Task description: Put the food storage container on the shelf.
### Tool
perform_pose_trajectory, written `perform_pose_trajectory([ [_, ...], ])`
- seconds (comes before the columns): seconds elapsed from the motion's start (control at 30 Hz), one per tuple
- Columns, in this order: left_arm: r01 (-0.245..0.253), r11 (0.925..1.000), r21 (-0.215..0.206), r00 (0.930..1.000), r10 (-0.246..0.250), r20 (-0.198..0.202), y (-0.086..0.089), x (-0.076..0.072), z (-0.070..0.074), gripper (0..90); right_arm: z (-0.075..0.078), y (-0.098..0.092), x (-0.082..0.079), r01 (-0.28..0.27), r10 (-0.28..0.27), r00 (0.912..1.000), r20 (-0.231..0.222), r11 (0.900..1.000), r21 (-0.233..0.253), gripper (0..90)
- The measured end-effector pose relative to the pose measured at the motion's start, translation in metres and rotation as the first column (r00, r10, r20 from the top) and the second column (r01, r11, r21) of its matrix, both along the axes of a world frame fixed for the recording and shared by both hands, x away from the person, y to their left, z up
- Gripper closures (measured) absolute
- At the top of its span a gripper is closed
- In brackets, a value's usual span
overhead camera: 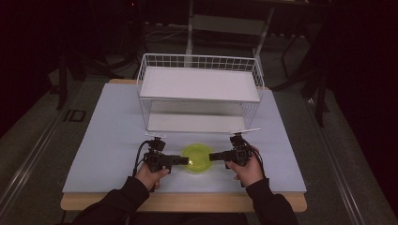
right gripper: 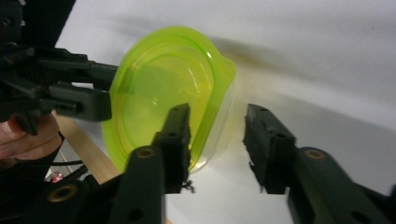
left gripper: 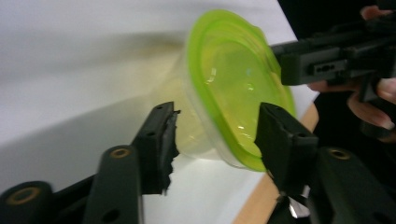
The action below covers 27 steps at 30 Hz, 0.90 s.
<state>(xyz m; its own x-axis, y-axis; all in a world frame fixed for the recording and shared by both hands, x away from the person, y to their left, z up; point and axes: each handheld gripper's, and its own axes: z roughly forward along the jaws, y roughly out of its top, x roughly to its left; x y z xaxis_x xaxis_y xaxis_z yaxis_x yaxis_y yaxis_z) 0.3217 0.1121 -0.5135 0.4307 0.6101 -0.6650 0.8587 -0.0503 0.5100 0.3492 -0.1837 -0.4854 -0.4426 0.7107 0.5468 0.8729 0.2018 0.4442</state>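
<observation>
My left gripper [overhead camera: 184,161] and right gripper [overhead camera: 213,156] flank the green-lidded container [overhead camera: 197,158] (resting near the table's [overhead camera: 108,140] front edge), jaws apart astride its rim. Lifting remains; wire rack [overhead camera: 199,91] stands empty.

No text, label, brand, number or sign can be read anywhere in these pictures. The green lid [overhead camera: 197,158] carries no print that shows, and neither do the black claws or the white surface [overhead camera: 108,140]. The wire rack [overhead camera: 199,91] bears no tag. A dark square mark on the floor [overhead camera: 74,115] left of the surface has a shape like a symbol, but it is too small and dim to read.
</observation>
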Motion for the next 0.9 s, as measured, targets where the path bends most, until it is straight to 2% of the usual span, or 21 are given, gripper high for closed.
perform_pose_trajectory([
  [0.07, -0.004, 1.0, -0.006, 0.9999, 0.004, 0.01, 0.0, -0.001, -0.001, 56.8, -0.001, 0.0, -0.001, -0.007, 0.007, 1.0, -0.007, 1.0, 0.01, 68.6],
  [0.13, 0.008, 0.9999, -0.01, 1.0, -0.008, 0.006, 0.001, -0.002, -0.001, 65.5, -0.001, 0.001, -0.003, -0.007, 0.008, 0.9998, -0.019, 0.999, 0.034, 73.2],
  [0.23, 0.0, 1.0, 0.007, 1.0, 0.0, 0.008, 0.0, -0.004, 0.001, 67.9, -0.001, 0.004, -0.006, -0.007, 0.007, 0.9999, -0.007, 1.0, 0.025, 75.0],
  [0.3, -0.023, 0.9997, 0.004, 0.9997, 0.023, 0.004, 0.001, -0.005, 0.002, 70.8, 0.0, 0.006, -0.009, 0.008, -0.008, 1.0, -0.001, 0.999, 0.034, 76.3],
  [0.4, -0.039, 0.9992, 0.011, 0.999, 0.039, 0.02, 0.002, -0.01, 0.005, 74.2, 0.003, 0.008, -0.015, 0.021, -0.022, 0.999, 0.04, 0.999, 0.028, 79.2],
  [0.43, -0.056, 0.9983, 0.012, 0.9983, 0.056, 0.018, 0.002, -0.012, 0.006, 75.9, 0.005, 0.009, -0.017, 0.025, -0.027, 0.9986, 0.045, 0.999, 0.027, 80.4],
  [0.5, -0.06, 0.9981, 0.016, 0.9982, 0.06, 0.009, 0.001, -0.014, 0.008, 77.5, 0.008, 0.01, -0.021, 0.017, -0.019, 0.9971, 0.073, 1.0, 0.016, 80.6],
  [0.6, -0.066, 0.9977, 0.017, 0.9978, 0.066, 0.004, 0.002, -0.015, 0.01, 78.6, 0.01, 0.012, -0.024, 0.014, -0.014, 0.9962, 0.086, 1.0, 0.002, 80.6],
  [0.67, -0.071, 0.9975, 0.006, 0.9975, 0.071, -0.002, 0.004, -0.015, 0.016, 79.5, 0.014, 0.013, -0.027, 0.007, -0.006, 0.9937, 0.112, 1.0, -0.006, 80.7],
  [0.77, -0.068, 0.9977, 0.0, 0.9976, 0.068, 0.009, 0.006, -0.015, 0.026, 80.3, 0.022, 0.014, -0.03, 0.002, -0.003, 0.9912, 0.133, 1.0, 0.001, 80.7],
  [0.9, -0.063, 0.998, 0.007, 0.9962, 0.062, 0.06, 0.009, -0.017, 0.045, 80.7, 0.036, 0.015, -0.033, -0.008, 0.005, 0.9857, 0.168, 1.0, 0.014, 80.8],
])
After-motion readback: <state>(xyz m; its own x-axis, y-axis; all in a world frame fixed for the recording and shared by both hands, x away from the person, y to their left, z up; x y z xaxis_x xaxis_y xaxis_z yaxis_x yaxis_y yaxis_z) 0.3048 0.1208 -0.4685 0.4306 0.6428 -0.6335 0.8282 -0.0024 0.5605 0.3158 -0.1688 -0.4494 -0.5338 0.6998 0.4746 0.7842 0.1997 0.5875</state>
